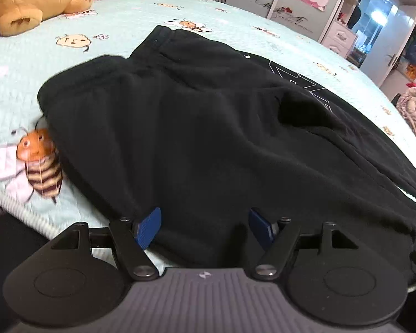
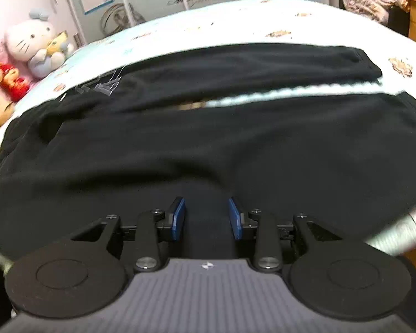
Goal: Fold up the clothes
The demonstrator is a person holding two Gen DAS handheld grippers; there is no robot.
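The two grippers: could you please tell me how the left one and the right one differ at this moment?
The left gripper has its blue pads set wide apart; the right gripper holds its pads much closer together. The left hangs over the black trousers near their edge, the right over their middle. Both point down at the fabric, gripping nothing.

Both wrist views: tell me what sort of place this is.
Most likely a bedroom, perhaps a child's. The black trousers lie on a bed with a bee-print cover, plush toys sit at its far end, and wardrobe doors stand behind.
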